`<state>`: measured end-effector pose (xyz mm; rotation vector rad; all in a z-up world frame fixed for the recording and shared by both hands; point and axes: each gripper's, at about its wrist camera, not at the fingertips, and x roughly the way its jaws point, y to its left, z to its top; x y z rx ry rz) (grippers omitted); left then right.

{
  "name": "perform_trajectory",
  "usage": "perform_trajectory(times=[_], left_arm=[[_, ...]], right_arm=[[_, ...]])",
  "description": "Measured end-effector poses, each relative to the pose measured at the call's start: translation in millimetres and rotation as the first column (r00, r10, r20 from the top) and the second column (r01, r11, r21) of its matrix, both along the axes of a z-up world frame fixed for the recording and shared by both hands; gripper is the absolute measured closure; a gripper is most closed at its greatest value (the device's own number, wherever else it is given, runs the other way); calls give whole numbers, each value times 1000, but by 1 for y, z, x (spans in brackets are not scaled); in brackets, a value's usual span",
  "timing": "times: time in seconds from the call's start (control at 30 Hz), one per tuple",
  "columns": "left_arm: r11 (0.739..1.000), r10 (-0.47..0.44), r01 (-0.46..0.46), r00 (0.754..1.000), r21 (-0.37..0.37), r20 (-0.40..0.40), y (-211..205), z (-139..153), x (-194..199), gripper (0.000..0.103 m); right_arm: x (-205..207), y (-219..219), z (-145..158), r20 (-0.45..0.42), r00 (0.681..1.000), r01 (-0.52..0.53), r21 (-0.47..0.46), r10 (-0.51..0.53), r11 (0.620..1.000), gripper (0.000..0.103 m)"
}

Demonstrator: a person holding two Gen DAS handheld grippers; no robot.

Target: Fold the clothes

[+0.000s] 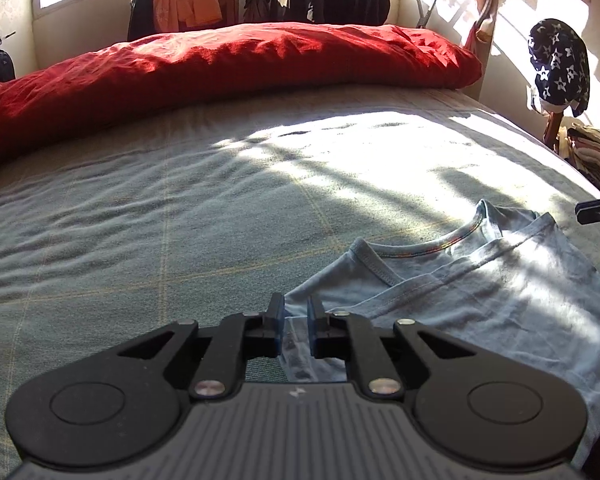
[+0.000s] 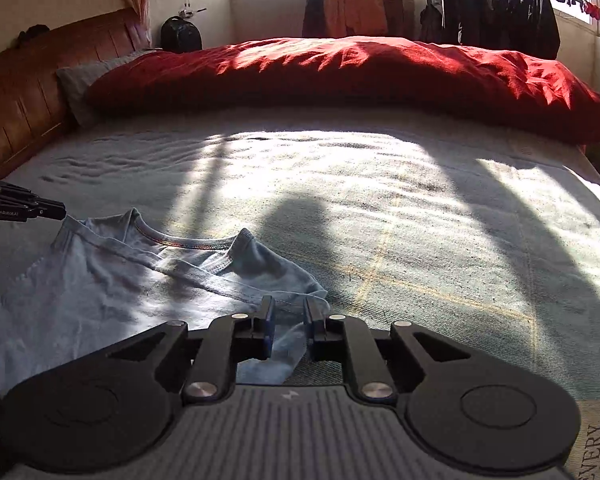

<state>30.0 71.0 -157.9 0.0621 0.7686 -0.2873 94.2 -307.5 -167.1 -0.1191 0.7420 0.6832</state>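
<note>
A light blue T-shirt lies on the grey-green bedspread, collar toward the red duvet. My left gripper is shut on the shirt's left edge, and blue cloth shows between its pads. In the right wrist view the same T-shirt spreads to the left. There my right gripper pinches the shirt's right edge, and a fold of cloth hangs under the fingers. Each gripper also shows in the other view: the right gripper beside one shoulder, the left gripper at the other shoulder.
A red duvet is bunched along the far side of the bed. A wooden headboard stands at the left, and a rack of dark jackets by the window. A star-patterned cloth hangs over a chair with stacked clothes beside the bed.
</note>
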Motion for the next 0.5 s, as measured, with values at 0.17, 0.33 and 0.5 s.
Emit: perform_trajectory(times=[0.17, 0.33, 0.5], left_arm=[[967, -252, 250, 966, -46, -59, -61, -3, -32, 82], [905, -424, 425, 900, -20, -103, -111, -36, -52, 79], [923, -385, 385, 918, -16, -100, -105, -56, -31, 76]], right_arm=[[-36, 41, -7, -43, 982, -184, -19, 183, 983, 77], [-60, 85, -36, -57, 944, -329, -108, 324, 938, 75], [-41, 93, -45, -24, 957, -289, -138, 288, 947, 74]])
